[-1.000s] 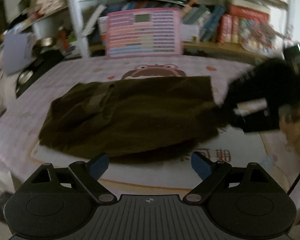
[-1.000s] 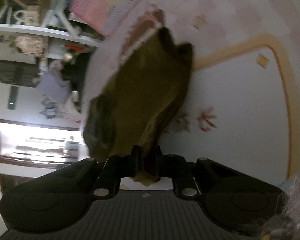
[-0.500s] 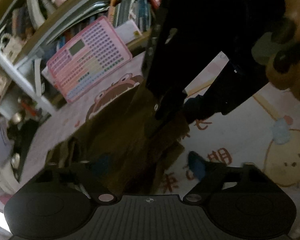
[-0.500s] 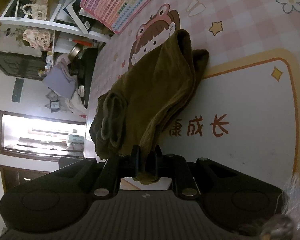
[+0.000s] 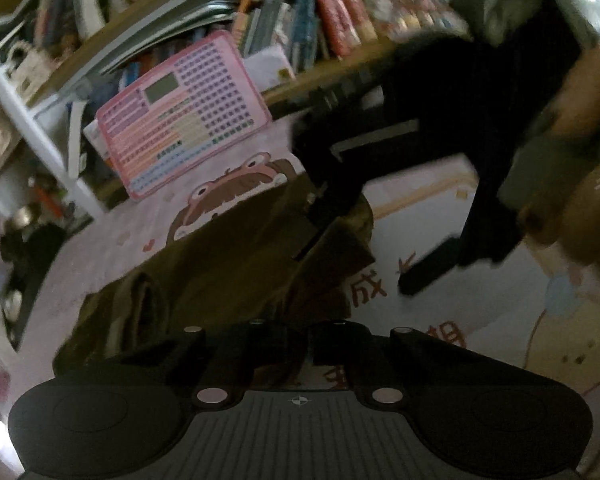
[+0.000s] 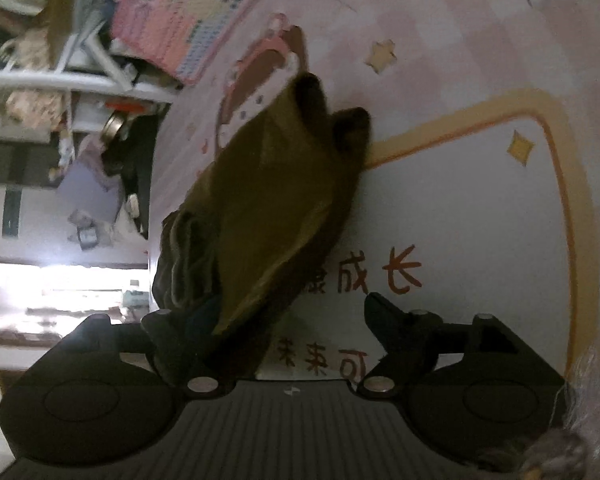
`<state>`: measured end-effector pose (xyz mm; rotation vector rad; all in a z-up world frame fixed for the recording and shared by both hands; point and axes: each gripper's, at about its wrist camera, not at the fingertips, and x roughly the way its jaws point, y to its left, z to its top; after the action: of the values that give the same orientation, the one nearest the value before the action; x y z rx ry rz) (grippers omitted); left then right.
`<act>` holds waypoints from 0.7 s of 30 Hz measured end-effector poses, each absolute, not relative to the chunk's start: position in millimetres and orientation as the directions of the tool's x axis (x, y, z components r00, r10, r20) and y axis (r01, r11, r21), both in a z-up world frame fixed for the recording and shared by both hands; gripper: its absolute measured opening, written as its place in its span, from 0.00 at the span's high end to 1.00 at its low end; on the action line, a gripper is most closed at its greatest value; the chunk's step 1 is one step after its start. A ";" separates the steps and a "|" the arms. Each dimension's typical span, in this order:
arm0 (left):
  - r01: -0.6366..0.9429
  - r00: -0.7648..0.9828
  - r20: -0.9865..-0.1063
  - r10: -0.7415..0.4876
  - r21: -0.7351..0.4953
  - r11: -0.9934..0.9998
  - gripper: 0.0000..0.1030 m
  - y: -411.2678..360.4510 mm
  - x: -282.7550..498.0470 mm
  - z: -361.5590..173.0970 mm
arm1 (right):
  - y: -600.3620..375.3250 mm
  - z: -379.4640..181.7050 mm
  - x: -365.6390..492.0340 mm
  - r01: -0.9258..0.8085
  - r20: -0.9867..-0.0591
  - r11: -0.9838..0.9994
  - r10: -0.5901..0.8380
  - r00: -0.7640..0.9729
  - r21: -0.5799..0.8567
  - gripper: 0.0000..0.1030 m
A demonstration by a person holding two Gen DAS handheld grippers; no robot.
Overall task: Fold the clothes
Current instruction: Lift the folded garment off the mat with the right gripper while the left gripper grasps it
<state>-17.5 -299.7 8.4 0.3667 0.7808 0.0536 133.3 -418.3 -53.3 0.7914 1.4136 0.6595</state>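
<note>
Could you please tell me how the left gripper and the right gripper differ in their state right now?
The left gripper has just been closing and its jaws now stand together on the edge of the olive garment; the right gripper has just been opening, its jaws wide apart, with the garment lying loose between them. Both point down at the same garment on the pink mat.

The right gripper point(image 5: 380, 240) shows in the left wrist view only as a smeared black shape — its far body runs off the top edge. The hand point(image 5: 580, 128) on it is blurred and cut by the right edge. The olive garment point(image 6: 268, 208) passes under the left gripper point(image 5: 300, 344), so whether the pads pinch cloth stays hidden. Shelf books point(image 5: 300, 28) are too blurred to read.
</note>
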 end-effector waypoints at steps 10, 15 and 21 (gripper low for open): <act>0.039 0.725 -0.682 0.101 0.187 0.982 0.94 -288.9 -46.1 26.5 | -427.6 -69.2 150.2 0.243 -0.525 0.481 0.835 0.166 0.842 0.76; 0.099 0.738 -0.675 -0.009 0.095 0.991 0.94 -296.8 -46.0 27.6 | -444.6 -50.5 142.7 0.134 -0.486 0.467 0.833 0.266 0.874 0.89; 0.232 0.738 -0.653 -0.167 0.013 0.973 0.95 -315.1 -42.1 30.3 | -490.3 -37.5 136.2 0.124 -0.507 0.500 0.774 0.378 0.857 0.90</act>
<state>-42.1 -315.1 30.3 0.0955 0.7072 -0.2193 136.2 -490.3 -37.5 0.9859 1.1288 0.5150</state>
